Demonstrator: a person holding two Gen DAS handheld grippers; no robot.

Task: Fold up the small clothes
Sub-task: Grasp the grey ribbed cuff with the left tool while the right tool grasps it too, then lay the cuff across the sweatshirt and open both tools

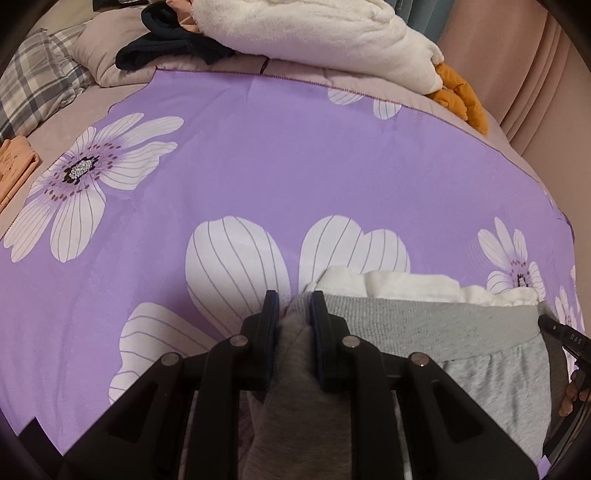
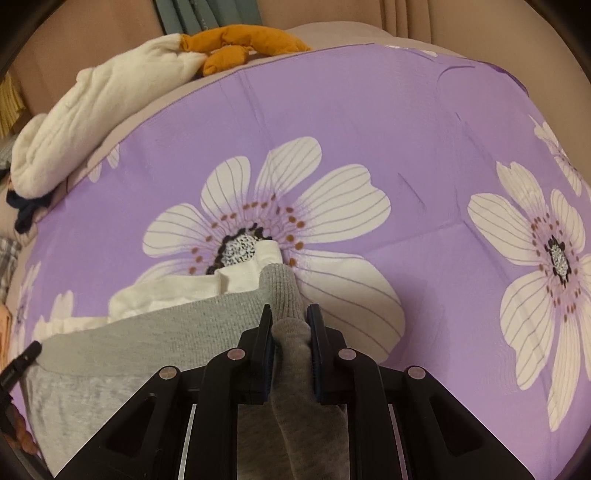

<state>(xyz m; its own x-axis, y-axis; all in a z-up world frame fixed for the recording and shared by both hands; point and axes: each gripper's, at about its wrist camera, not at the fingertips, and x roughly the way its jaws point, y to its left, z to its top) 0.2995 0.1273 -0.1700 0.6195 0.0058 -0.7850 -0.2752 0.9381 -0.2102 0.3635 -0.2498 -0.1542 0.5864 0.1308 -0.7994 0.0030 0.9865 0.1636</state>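
grey garment point(image 1: 424, 325): on purple floral sheet point(image 1: 258, 155), near edge | left gripper point(image 1: 293, 325): clenched on its left waistband corner | right gripper point(image 2: 290, 328): clenched on right corner, cloth bunched between fingers

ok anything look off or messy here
Nothing damaged or spilled. The grey garment is bunched, its white lining poking past the waistband. Both tools, left and right, grip its corners.

Left wrist view: low and close over the purple floral sheet point(image 1: 258, 155), facing forward toward the white blanket point(image 1: 314, 33). Right wrist view: equally near, facing the same way from further right. Shared by both: the sheet, blanket and grey garment point(image 1: 443, 332).
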